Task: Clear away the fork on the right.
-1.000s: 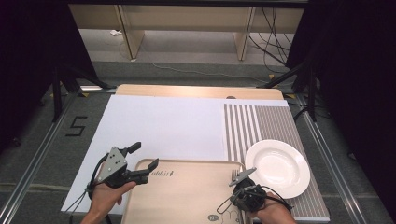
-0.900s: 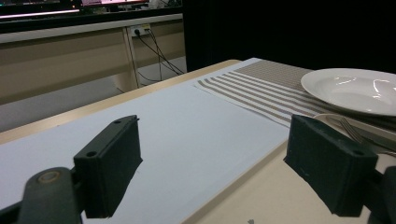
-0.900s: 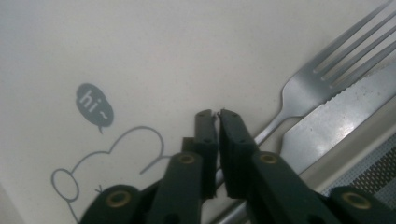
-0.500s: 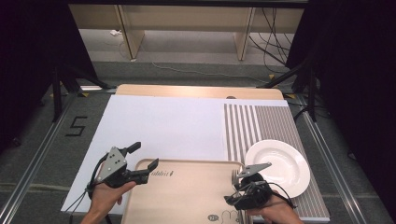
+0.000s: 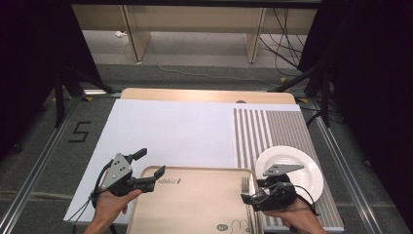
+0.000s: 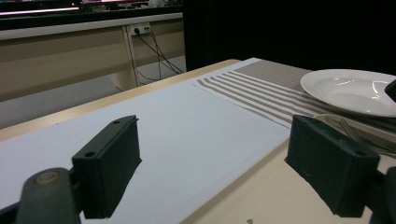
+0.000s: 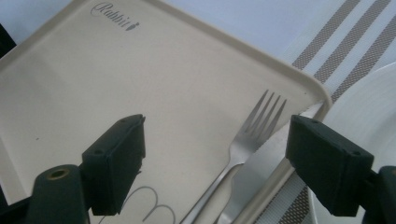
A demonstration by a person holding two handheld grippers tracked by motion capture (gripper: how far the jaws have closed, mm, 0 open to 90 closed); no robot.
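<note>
Hovering low right of frame, the right gripper (image 5: 249, 199) shows fingers just opened, empty — the fork (image 7: 243, 144) is best left flat on the tray (image 5: 195, 204); left gripper (image 5: 151, 168) open too.

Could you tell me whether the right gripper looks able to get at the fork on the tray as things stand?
Probably yes: the right gripper hangs just above the fork with jaws open and empty, having just opened. Only the knife lies close beside the fork.

One tray (image 5: 195, 204); one fork (image 7: 243, 140); one knife (image 7: 261, 172); one plate (image 5: 292, 163); one striped placemat (image 5: 268, 131).
</note>
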